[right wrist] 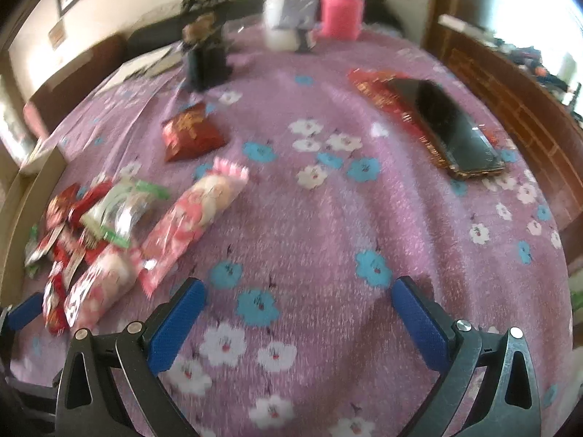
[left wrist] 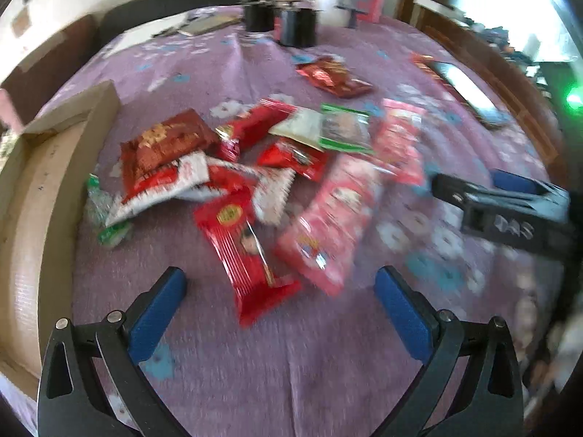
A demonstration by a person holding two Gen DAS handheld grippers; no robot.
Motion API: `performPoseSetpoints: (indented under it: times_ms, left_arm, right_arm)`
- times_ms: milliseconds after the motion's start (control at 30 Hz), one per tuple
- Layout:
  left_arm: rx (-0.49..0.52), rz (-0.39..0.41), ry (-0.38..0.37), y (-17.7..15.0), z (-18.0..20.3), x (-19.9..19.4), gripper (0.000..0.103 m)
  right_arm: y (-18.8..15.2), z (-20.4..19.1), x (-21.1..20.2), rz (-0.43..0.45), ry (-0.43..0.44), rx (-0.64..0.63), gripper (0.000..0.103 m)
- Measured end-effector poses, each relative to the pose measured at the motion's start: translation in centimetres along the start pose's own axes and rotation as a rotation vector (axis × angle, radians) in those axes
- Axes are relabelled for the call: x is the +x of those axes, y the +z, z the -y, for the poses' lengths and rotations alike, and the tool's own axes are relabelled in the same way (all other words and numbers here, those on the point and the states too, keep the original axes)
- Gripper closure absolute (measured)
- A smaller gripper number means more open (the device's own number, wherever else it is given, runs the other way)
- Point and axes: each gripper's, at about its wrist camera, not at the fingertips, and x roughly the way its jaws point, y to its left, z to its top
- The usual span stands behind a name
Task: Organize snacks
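A heap of snack packets lies on the purple flowered cloth point(left wrist: 255, 346). In the left wrist view a long red packet point(left wrist: 247, 251) and a pink packet point(left wrist: 331, 218) lie just ahead of my open, empty left gripper point(left wrist: 280, 291). A dark red packet point(left wrist: 164, 145) and a green-edged packet point(left wrist: 344, 129) lie further in. A cardboard box point(left wrist: 32, 200) stands at the left. My right gripper point(right wrist: 298, 302) is open and empty over bare cloth; the heap point(right wrist: 109, 225) is to its left. It shows from the side in the left wrist view point(left wrist: 506, 204).
One red packet point(right wrist: 191, 133) lies apart toward the far side. A black phone point(right wrist: 448, 127) rests on a red packet at the right. Dark jars point(left wrist: 277, 18), a white roll point(right wrist: 278, 25) and a pink container point(right wrist: 340, 9) stand at the back.
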Motion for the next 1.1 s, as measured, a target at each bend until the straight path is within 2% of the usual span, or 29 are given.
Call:
performPoseSetpoints:
  times_ms: [33,100,133,300,333,367,433,500,533,567,633,700,867,900,967,1000,1033,1067,1100]
  left_arm:
    - [-0.008,0.021,-0.020,-0.3,-0.2,-0.7,0.000]
    - [-0.007,0.111,-0.062,-1.0,-0.7,-3.5,0.000]
    - [0.008,0.182,-0.072,-1.3,-0.9,-5.6,0.000]
    - [0.013,0.428,-0.047,-2.1,-4.2,-13.4,0.000]
    - [0.005,0.459,-0.049,-2.2,-5.2,-14.5,0.000]
    - [-0.003,0.476,-0.046,-2.3,-6.1,-15.3,0.000]
    - [-0.015,0.479,-0.041,-1.9,-7.7,-15.8,0.000]
    - [-0.030,0.463,-0.038,-1.9,-8.8,-16.0,0.000]
    - [-0.035,0.452,-0.036,-1.8,-8.6,-15.7,0.000]
    - [-0.049,0.436,-0.042,-1.7,-9.0,-15.3,0.000]
    - [-0.069,0.418,-0.066,-1.8,-9.2,-14.6,0.000]
    - [-0.074,0.404,-0.080,-2.4,-9.2,-14.3,0.000]
    - [-0.013,0.381,-0.085,-2.7,-7.9,-12.9,0.000]
    - [-0.002,0.372,-0.096,-2.5,-7.5,-12.6,0.005]
    - [0.028,0.348,-0.127,-2.1,-6.6,-11.8,0.008]
    - [0.037,0.344,-0.131,-2.0,-6.1,-11.5,0.011]
    - [0.059,0.338,-0.138,-1.7,-5.4,-11.0,0.015]
    - [0.079,0.328,-0.144,-1.4,-4.7,-10.6,0.021]
    - [0.101,0.311,-0.150,-1.1,-4.0,-10.0,0.021]
  right_arm:
    - [-0.3,0.1,-0.2,0.018,0.007,0.012,0.000]
    - [-0.7,-0.4,-0.1,0.014,-0.017,-0.016,0.000]
    - [-0.7,-0.7,-0.1,0.013,-0.027,-0.030,0.000]
    - [-0.6,-0.7,-0.1,0.001,-0.028,-0.048,0.000]
    - [-0.6,-0.7,-0.4,0.006,-0.035,-0.052,0.004]
    - [-0.7,-0.6,-1.3,0.046,-0.039,-0.041,0.014]
    - [-1.0,-0.6,-3.5,0.144,0.009,-0.013,0.021]
    - [-1.2,-0.8,-5.4,0.227,0.081,0.009,0.019]
    - [-1.1,-1.0,-5.8,0.242,0.137,0.019,0.018]
    - [-0.7,-1.4,-5.6,0.214,0.176,0.014,0.019]
    - [0.2,-2.6,-4.6,0.150,0.174,-0.024,0.022]
    - [0.5,-3.5,-3.9,0.149,0.143,-0.049,0.038]
    - [1.5,-4.1,-1.1,0.122,0.131,0.009,0.040]
    - [1.7,-4.1,-0.6,0.118,0.138,0.030,0.042]
    - [1.9,-4.0,0.1,0.097,0.127,0.058,0.045]
    - [2.0,-4.0,0.7,0.079,0.128,0.069,0.054]
    - [2.0,-4.0,0.9,0.083,0.126,0.079,0.056]
    - [2.0,-3.9,0.7,0.087,0.132,0.081,0.068]
    - [2.0,-3.7,0.7,0.074,0.153,0.088,0.078]
